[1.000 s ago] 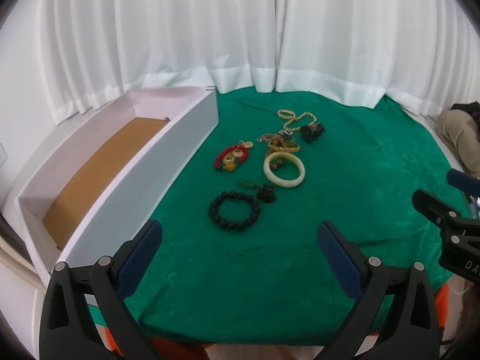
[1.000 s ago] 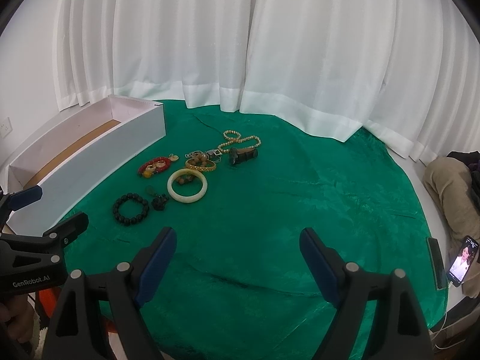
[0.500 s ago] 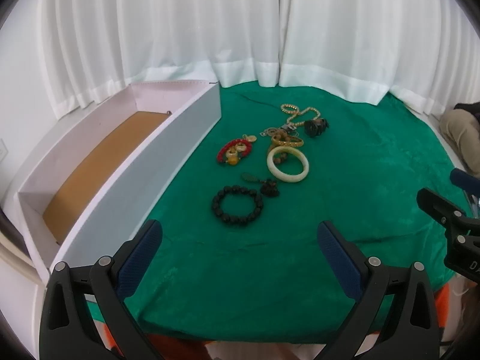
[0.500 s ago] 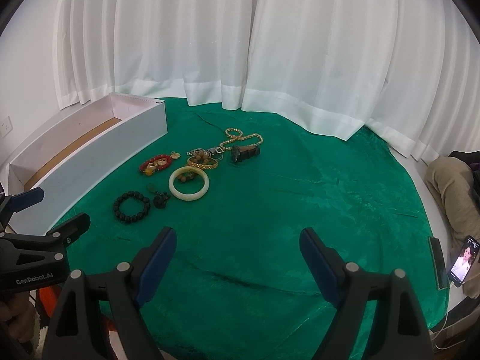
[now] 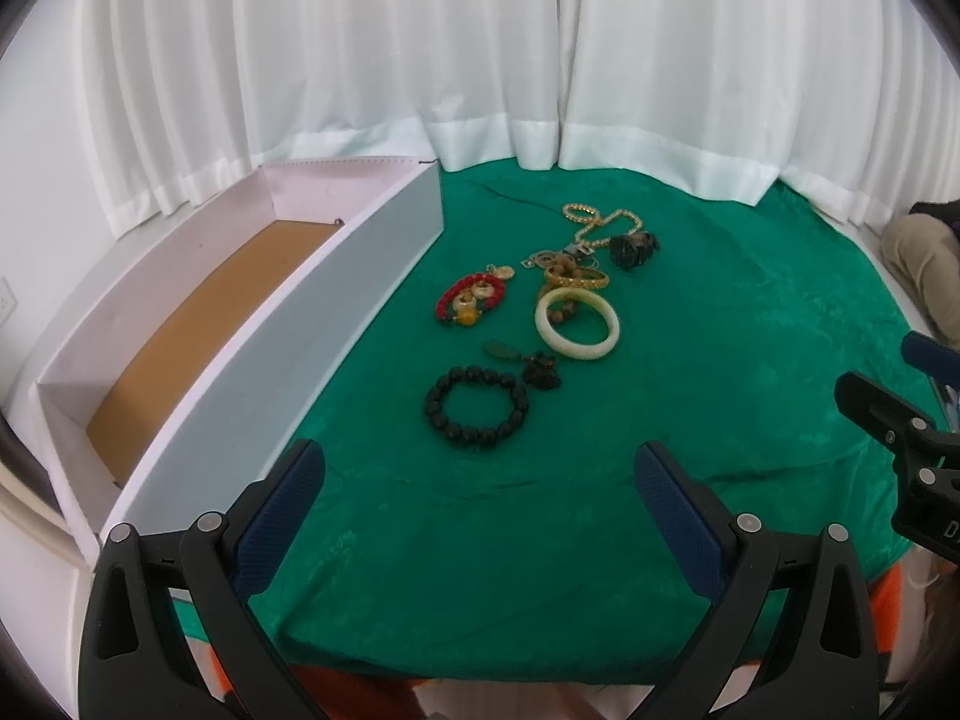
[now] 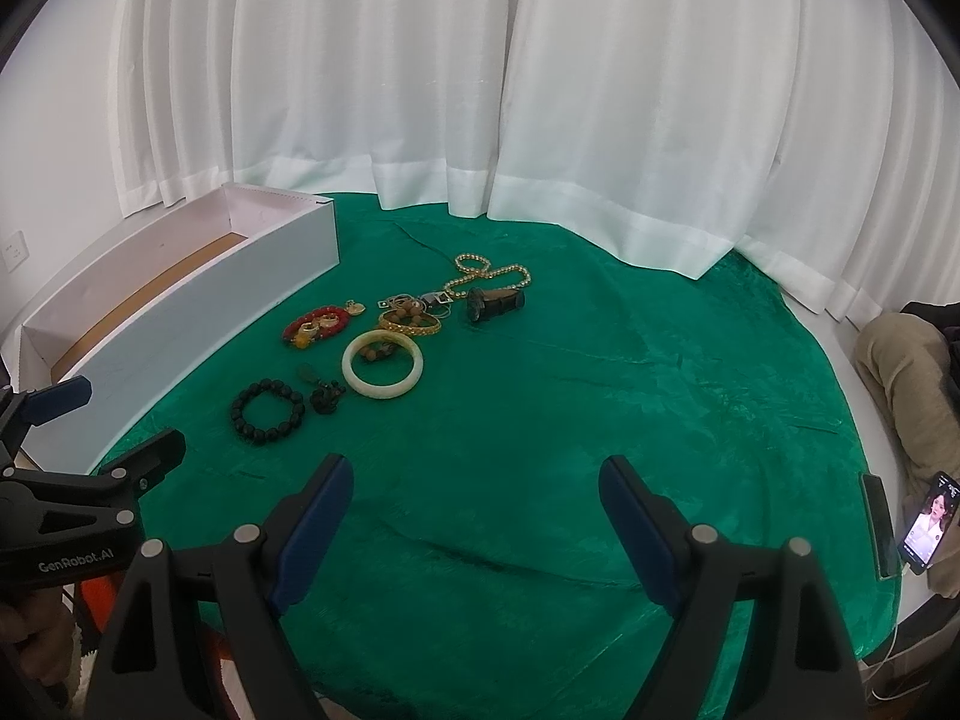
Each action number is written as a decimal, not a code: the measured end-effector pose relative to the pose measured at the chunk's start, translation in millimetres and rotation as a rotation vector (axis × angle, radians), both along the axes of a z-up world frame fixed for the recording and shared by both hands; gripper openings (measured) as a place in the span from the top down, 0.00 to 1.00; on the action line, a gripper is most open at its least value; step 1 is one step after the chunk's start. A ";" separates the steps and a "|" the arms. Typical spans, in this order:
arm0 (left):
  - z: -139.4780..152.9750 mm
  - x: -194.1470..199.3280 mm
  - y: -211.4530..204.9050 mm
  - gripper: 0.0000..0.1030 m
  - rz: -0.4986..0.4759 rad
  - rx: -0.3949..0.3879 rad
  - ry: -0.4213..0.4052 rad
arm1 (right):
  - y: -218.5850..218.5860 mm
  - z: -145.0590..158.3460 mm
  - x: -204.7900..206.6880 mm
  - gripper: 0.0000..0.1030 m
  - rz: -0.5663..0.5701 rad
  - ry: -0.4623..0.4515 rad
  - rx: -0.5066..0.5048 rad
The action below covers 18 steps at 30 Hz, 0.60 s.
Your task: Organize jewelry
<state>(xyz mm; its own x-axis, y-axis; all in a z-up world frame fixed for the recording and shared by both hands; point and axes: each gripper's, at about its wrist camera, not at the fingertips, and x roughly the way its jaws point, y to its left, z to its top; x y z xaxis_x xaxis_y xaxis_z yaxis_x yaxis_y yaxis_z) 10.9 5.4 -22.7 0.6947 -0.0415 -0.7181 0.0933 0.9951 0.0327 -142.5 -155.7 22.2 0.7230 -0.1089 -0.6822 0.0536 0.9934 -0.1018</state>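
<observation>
Starting with the near black bead bracelet (image 5: pixel 477 405) seems best; both tools, left tool (image 5: pixel 480 480) and right tool (image 6: pixel 477 495), hang released, empty; pinch one bead side, then lift left into the white box (image 5: pixel 336 300).

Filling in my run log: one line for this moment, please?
phase: pre-grasp | left gripper: open, empty | right gripper: open, empty | jewelry: on cloth | box: empty

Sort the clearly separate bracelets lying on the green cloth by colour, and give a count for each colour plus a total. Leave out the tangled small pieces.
Black bead bracelet: 1
Cream bangle: 1
Red bead bracelet: 1
Gold bangle: 1
Total: 4
The tangle of chains and charms behind them is too jumbled to count.
</observation>
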 end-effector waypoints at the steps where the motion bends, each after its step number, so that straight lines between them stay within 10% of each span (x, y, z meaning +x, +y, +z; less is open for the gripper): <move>1: -0.1 -0.2 0.0 0.01 0.000 0.000 0.001 | -0.1 -0.4 0.0 0.17 0.000 0.000 0.000; 18: -5.2 3.2 -1.0 0.01 0.004 0.011 0.018 | -0.3 -4.0 4.7 0.17 0.007 0.017 0.000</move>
